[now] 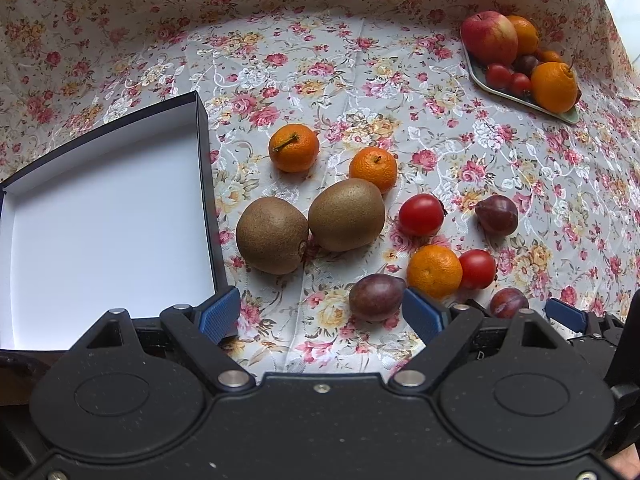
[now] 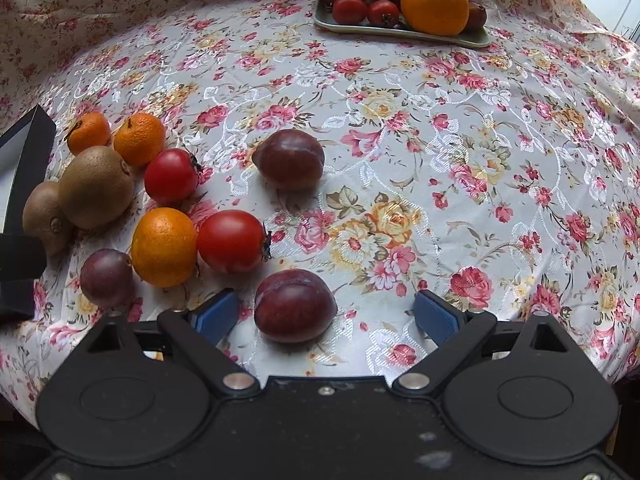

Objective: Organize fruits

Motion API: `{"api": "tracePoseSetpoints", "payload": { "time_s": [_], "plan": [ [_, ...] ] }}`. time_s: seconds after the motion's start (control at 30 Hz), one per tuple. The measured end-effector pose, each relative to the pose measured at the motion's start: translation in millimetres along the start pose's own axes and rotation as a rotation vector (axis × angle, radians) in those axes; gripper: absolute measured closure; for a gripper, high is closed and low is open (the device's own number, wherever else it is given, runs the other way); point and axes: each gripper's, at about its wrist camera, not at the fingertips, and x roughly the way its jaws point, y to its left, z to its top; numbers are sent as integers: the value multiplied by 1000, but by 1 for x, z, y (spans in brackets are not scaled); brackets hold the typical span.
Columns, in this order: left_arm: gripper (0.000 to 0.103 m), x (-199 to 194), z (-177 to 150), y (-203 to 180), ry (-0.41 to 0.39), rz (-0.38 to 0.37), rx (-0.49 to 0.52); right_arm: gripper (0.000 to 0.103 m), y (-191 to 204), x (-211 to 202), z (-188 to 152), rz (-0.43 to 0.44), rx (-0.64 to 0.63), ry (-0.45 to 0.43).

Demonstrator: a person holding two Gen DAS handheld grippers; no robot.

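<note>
Through my left wrist camera, my left gripper (image 1: pixel 320 316) hangs with its jaws apart and nothing between them, a dark plum (image 1: pixel 376 295) just ahead. The open box (image 1: pixel 203 152), white inside, sits left of the loose fruit. I judge the sorting has barely begun.

Through the right wrist camera, my right gripper (image 2: pixel 326 316) is spread wide around a glossy, round nearest plum (image 2: pixel 295 305). Next I should ease forward and close gently; it may roll.

Blk tongs (image 1: pixel 320 316) w/ blue ribbed pads (image 1: pixel 221 312), silver screws.
</note>
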Motion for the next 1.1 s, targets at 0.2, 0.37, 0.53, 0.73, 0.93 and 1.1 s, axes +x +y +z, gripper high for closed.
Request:
{"api": "tracePoseSetpoints", "payload": {
  "time_s": [0.2, 0.37, 0.53, 0.73, 0.93, 1.1],
  "plan": [
    [15, 0, -3, -2, -2, -24, 19, 1, 2, -3, -12, -23, 53, -19],
    [19, 3, -4, -2, 6, -55, 21, 0, 1, -3, -8, -28, 72, -13],
    [24, 11, -6, -7, 32, -70, 9, 0, 1, -4, -7, -27, 75, -13],
    [29, 20, -7, -17, 51, -66, 9, 19, 2, -12, -12, -49, 90, -59],
    [30, 27, -5, -24, 64, -56, -10, 63, -4, -21, -13, -59, 101, -96],
    [31, 36, -3, -27, 93, -53, -42, 66, -16, -23, -12, -36, 147, -103]
  ]
}}
